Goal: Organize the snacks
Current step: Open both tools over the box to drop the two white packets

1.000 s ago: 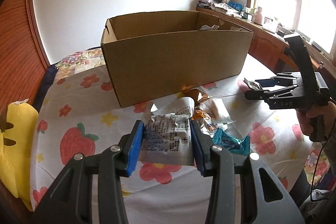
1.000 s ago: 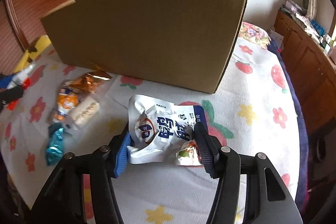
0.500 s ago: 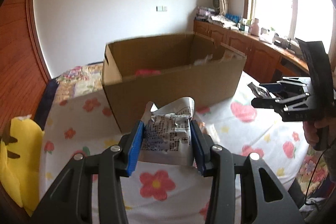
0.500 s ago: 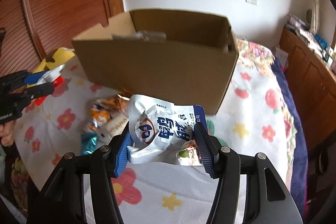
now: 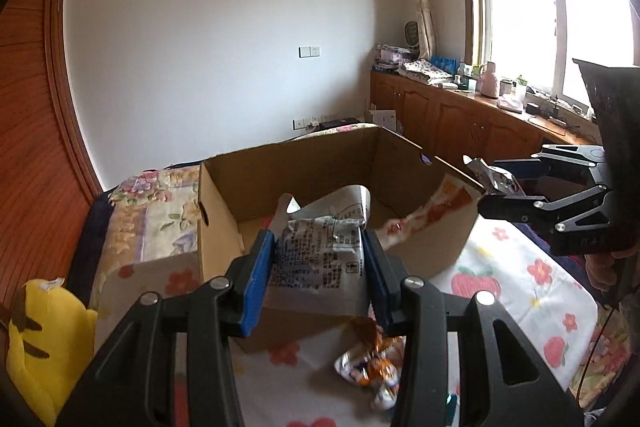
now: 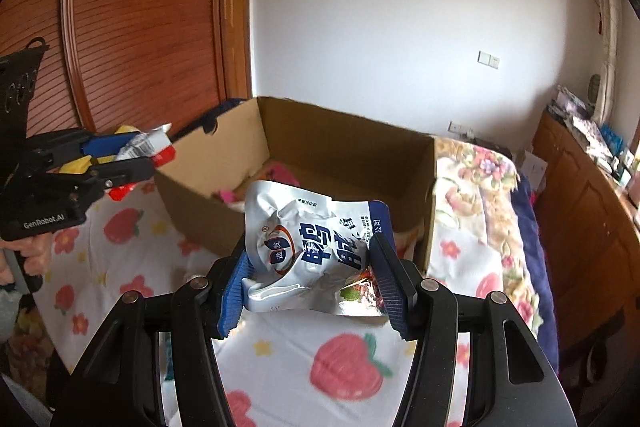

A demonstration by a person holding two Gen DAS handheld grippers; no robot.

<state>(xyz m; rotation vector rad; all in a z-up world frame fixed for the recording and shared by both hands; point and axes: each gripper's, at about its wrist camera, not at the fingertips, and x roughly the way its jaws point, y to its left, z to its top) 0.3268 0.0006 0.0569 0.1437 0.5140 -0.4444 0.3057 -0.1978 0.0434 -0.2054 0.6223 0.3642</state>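
- Brown corrugated cardboard box [image 5: 224, 223], open at the top, resting on the white bedsheet printed with red flowers and strawberries [image 6: 344, 375]; a pink item [image 6: 280, 173] lies inside on its floor
- Left gripper [image 5: 318, 269]: black frame with blue finger pads [image 5: 256, 285], closed on a crumpled white snack packet with black printed text [image 5: 320, 251], held raised over the near wall of the box
- Right gripper [image 6: 310, 285]: black frame, one blue pad and one dark pad, clamped on a silver-white foil snack bag with blue characters [image 6: 308, 247], held raised just in front of the box
- Loose orange-and-silver snack wrappers [image 5: 372, 371] lying on the sheet, near the box, below the left gripper
- Yellow plush toy [image 5: 44, 347] at the left edge of the bed
- Wooden cabinets [image 5: 460, 119] under the window, beyond the box
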